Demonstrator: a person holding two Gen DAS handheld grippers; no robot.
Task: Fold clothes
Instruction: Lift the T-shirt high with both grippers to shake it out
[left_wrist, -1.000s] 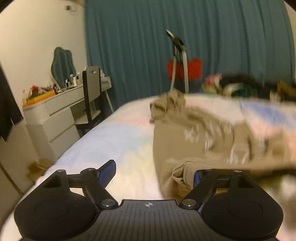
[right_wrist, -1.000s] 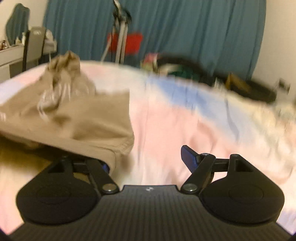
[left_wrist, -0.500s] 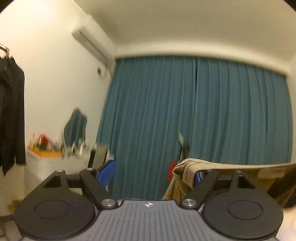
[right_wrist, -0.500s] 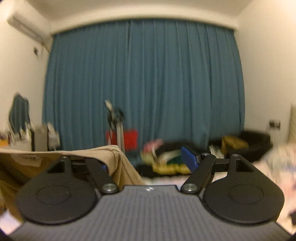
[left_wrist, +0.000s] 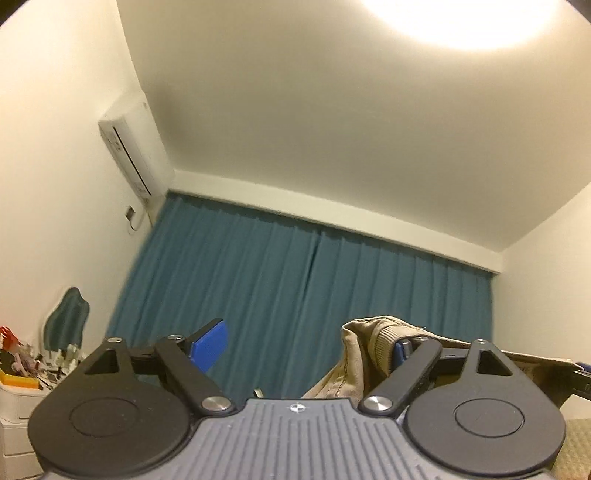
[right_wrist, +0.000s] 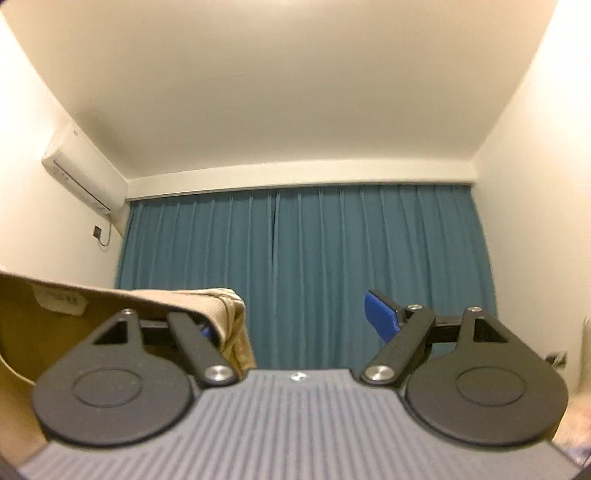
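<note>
A tan garment (left_wrist: 364, 341) with a ribbed waistband hangs in the air, stretched between both grippers. In the left wrist view its band is hooked over the right finger, whose blue pad (left_wrist: 399, 352) peeks out beneath the cloth. My left gripper (left_wrist: 304, 347) points upward; its jaws are opening, and nothing sits in the gap. In the right wrist view the garment (right_wrist: 221, 301), with a white label (right_wrist: 61, 301) inside, drapes over the left finger. My right gripper (right_wrist: 295, 325) also tilts up, jaws opening, the right pad (right_wrist: 380, 317) bare. The garment's lower part is hidden.
A teal curtain (right_wrist: 332, 266) covers the far wall. An air conditioner (left_wrist: 129, 147) is mounted high on the left wall. A white dresser (left_wrist: 14, 402) with clutter and a mirror (left_wrist: 66, 321) stands at the lower left. A bright ceiling light (left_wrist: 461, 22) glares overhead.
Both grippers rose and tilted up from the bed toward the ceiling, lifting the tan garment off the bedspread. Their jaws spread slightly wider, each with the waistband still hooked over one finger.
</note>
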